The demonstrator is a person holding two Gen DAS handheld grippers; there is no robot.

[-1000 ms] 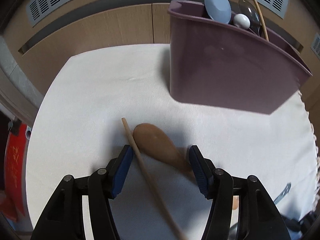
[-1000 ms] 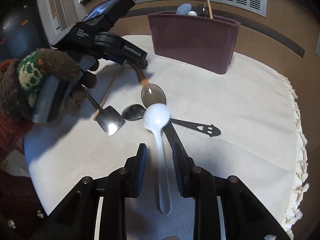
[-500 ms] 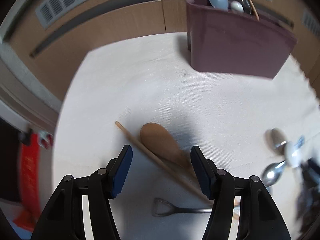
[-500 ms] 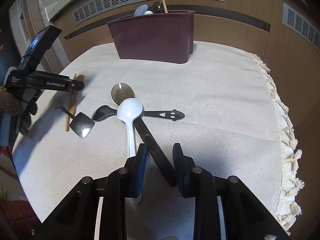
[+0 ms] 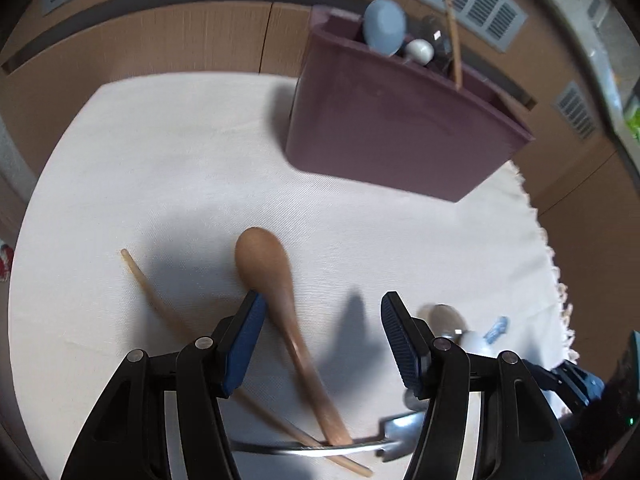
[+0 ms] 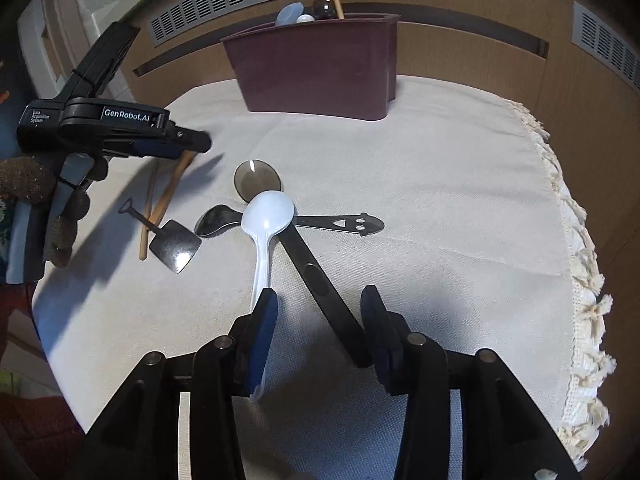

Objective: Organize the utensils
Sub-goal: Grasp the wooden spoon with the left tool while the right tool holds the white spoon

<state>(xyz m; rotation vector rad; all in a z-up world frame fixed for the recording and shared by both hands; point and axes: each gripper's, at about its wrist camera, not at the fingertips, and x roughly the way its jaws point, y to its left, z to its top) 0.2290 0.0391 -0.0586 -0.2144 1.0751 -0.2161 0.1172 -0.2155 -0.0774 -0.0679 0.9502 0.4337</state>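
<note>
Left gripper (image 5: 320, 336): we hold it with fingers spread wide and gripping nothing, low over the wooden spoon (image 5: 280, 300), whose neck lies just beside the left pad and whose bowl points toward the bin.
Right gripper (image 6: 320, 320): we keep its fingers parted and empty; the white plastic spoon (image 6: 266, 220) runs along its left pad, and the black handle (image 6: 320, 280) of a dark spoon lies between the fingers.
Wooden spoon: it rests flat on the white cloth (image 5: 180, 160), crossing a chopstick (image 5: 160, 304) and a metal shovel-shaped spoon (image 6: 172, 240) near its handle end.
Middle cluster: we see the white spoon's bowl overlapping the dark spoon's bowl (image 6: 256, 180), with a steel spoon (image 6: 216, 220) whose smiley-cut handle stretches right.
Utensil bin (image 6: 316, 68): the maroon bin stands upright at the far side of the cloth, well apart from the loose pieces.
Bin contents: we make out a blue spoon (image 5: 384, 26), a small white one, a dark one and a chopstick standing upright.
</note>
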